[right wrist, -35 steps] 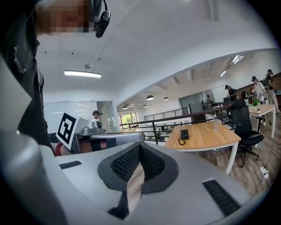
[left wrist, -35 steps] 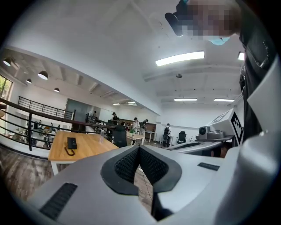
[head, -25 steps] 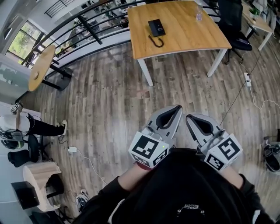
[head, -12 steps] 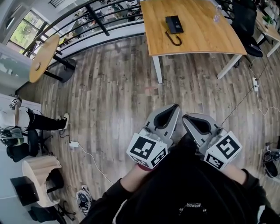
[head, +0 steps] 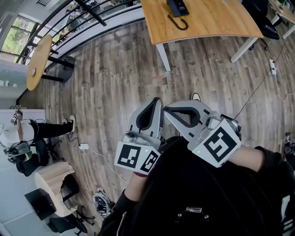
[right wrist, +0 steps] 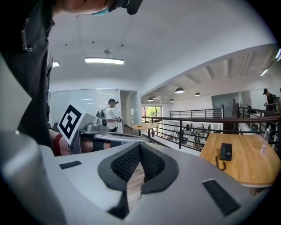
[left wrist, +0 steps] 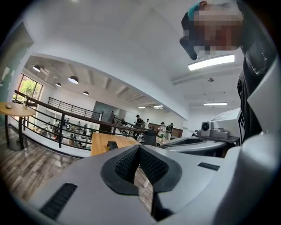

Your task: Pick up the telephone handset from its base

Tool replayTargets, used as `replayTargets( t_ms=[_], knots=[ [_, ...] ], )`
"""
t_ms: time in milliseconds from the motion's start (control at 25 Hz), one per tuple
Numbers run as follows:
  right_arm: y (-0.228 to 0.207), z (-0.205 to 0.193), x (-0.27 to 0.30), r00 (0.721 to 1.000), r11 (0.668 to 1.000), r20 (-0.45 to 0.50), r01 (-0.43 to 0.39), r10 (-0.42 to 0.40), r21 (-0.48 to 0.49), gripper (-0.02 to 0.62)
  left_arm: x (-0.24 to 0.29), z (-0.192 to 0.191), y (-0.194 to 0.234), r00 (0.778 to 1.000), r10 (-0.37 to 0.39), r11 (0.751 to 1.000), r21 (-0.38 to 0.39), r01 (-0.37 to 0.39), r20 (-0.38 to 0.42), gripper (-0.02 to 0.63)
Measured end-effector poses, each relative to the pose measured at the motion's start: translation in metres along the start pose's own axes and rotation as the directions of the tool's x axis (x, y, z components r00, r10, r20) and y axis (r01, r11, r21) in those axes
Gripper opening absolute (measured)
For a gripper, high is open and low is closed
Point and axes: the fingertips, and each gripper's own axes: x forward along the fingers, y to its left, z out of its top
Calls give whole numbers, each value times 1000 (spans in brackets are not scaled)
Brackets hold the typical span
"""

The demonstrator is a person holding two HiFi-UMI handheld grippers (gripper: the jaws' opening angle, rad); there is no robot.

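The black telephone (head: 177, 6) with its curled cord (head: 178, 23) lies on the wooden table (head: 216, 23) at the top edge of the head view, far beyond both grippers. My left gripper (head: 157, 100) and right gripper (head: 167, 109) are held close to my body over the wood floor, tips almost side by side. Both are shut with nothing between the pads. The right gripper view shows the telephone (right wrist: 226, 151) on the table (right wrist: 248, 165) far off at the right. In the left gripper view the telephone (left wrist: 112, 144) is small, just left of the shut jaw tips.
A metal railing (head: 92, 20) runs behind the table. A round wooden table (head: 38, 62) stands at the left, a black chair (head: 266, 20) at the top right. A cable and power strip (head: 272, 68) lie on the floor at the right. A person (right wrist: 111, 115) stands far back.
The table and telephone have slid to the top edge of the head view. Both grippers have swung leftward and turned, their tips now nearly touching; both stayed shut.
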Motion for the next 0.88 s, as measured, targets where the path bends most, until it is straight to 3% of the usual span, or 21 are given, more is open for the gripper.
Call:
replayTargets(
  t_ms=[360,600,880],
  knots=[
    [-115,9,24,999,999,-4,45,-45,10,18,94,14,53,996,76,997,-7,-76,-46,3],
    [-182,15,30,998,999,-35,52,-52,4,18,160,37,62,997,71,997,-18,-72,-34,3],
    [-243,16,35,1000,999,-25,14,-14,38,18,223,52,59,1000,20,996,-86,-21,-4,3]
  ],
)
